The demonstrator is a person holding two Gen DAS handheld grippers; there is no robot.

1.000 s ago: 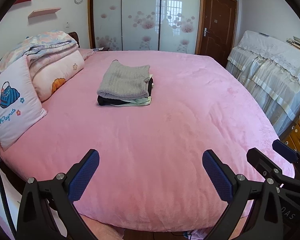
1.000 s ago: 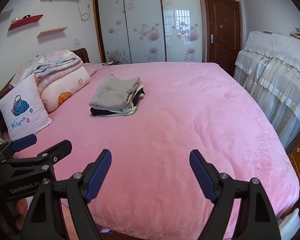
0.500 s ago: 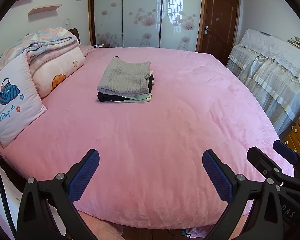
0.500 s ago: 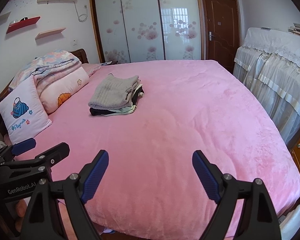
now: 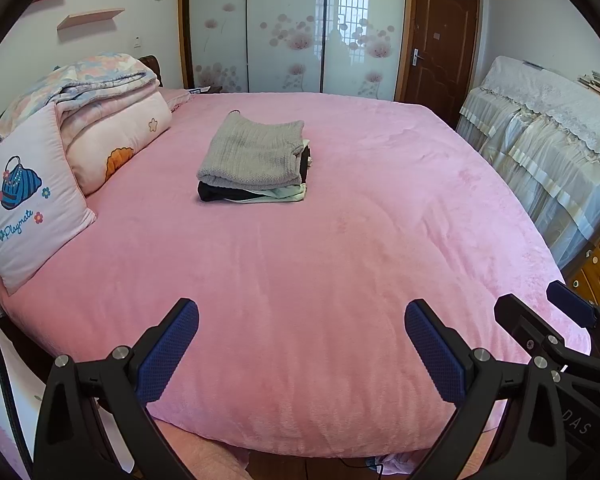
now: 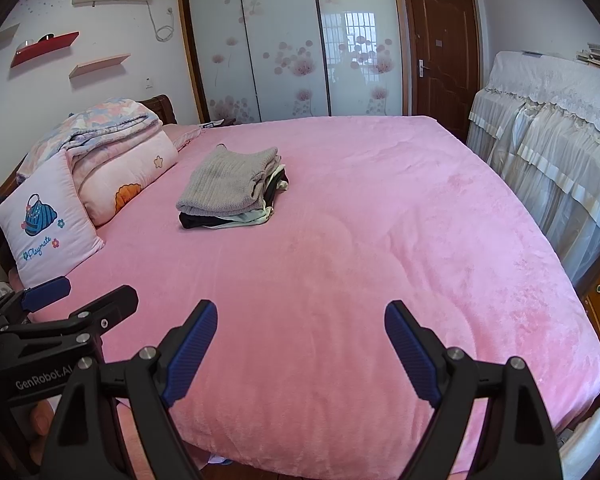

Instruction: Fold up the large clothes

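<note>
Stack of folded clothes, grey ribbed knit on top, lies on the pink plush bedspread toward the patterned pillows. Left gripper and right gripper hover at the near bed edge, each with its 2 fingers spread, holding nothing. No unfolded garment is visible; folding appears complete.

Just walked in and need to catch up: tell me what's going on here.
A person holds a claw in each hand at the foot of a pink bed. The left claw and the right claw are both open, holding nothing and touching no garment. A stack of folded clothes, with a grey knit sweater on top, sits further up the bed, beside the rolled quilt and a pillow. No unfolded garment lies on the bed.
</note>
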